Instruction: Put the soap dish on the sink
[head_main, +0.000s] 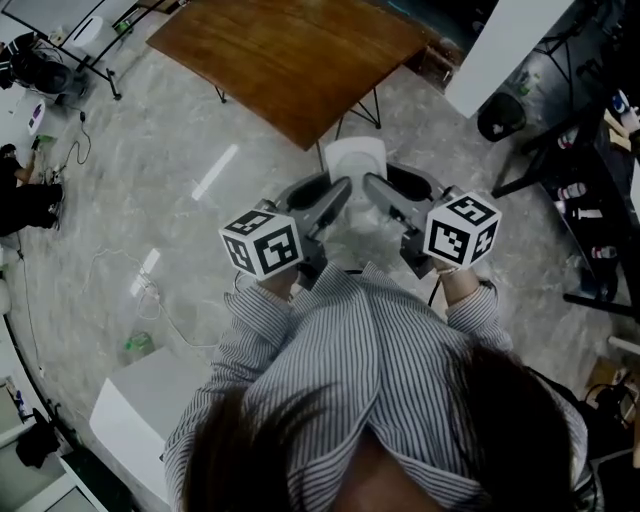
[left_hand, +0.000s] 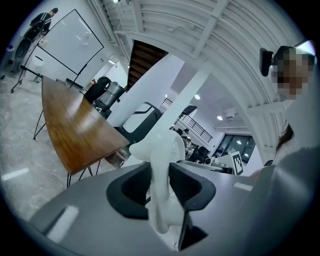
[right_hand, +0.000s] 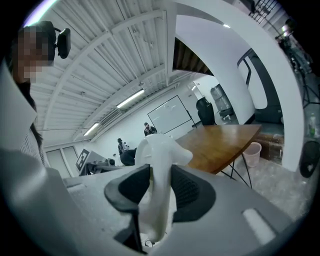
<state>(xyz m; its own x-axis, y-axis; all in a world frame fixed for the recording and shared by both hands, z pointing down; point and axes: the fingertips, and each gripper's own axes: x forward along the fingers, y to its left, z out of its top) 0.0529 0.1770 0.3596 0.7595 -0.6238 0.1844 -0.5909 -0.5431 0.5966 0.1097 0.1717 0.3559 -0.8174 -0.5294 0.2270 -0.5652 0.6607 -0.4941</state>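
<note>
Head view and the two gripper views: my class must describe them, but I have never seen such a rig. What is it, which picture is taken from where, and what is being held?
There is no robot here. A person in a striped shirt holds a hand tool, called a gripper, in each hand. The head view comes from a camera on the person's head that looks steeply down. It shows the left gripper and the right gripper, each bearing a marker cube. The other two pictures come from a camera on each gripper, looking along its fingers. Both grippers are shut on one white soap dish, one from each side, and hold it in the air above the floor. A wooden table stands ahead. No sink shows in any picture.
</note>
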